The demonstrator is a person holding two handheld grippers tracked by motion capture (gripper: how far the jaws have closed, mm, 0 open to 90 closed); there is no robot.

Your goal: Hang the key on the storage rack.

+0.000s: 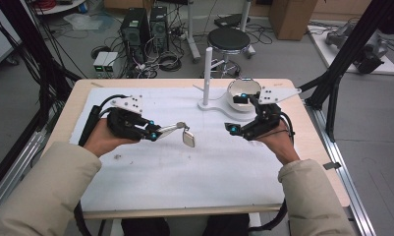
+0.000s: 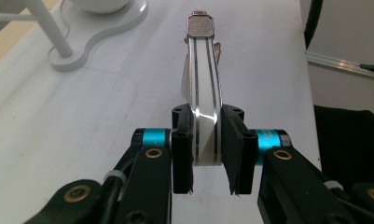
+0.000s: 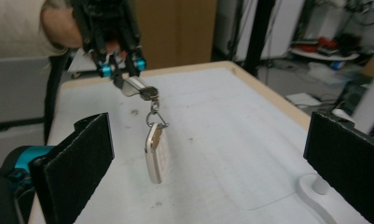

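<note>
- Silver-and-white strap, pinched at one end between the pads of the left gripper, was held clear of the table; from its far end a small ring carried a pale tag that hung free above the white mat.
- Left jaws were clenched on the strap, gripping its flat sides close to the near end, as the left gripper view showed.
- Right gripper faced the tag with jaws released and nothing between them; its two black pads stood well apart in the right gripper view, the tag hanging between and beyond them.
- Likely fault: the short hold near the strap's end could slip, since the tag's weight pulled on the far end; the piece would then drop to the mat.
- Second fault: the tag hung loose on its ring and could swing or twist, so closing pads might miss it or catch it on edge.
- White stand with an upright peg stood at the mat's far edge, a white bowl on its base, just behind the right gripper; a raised hand could knock either.
- Nothing lay between the right gripper and the tag.
</note>
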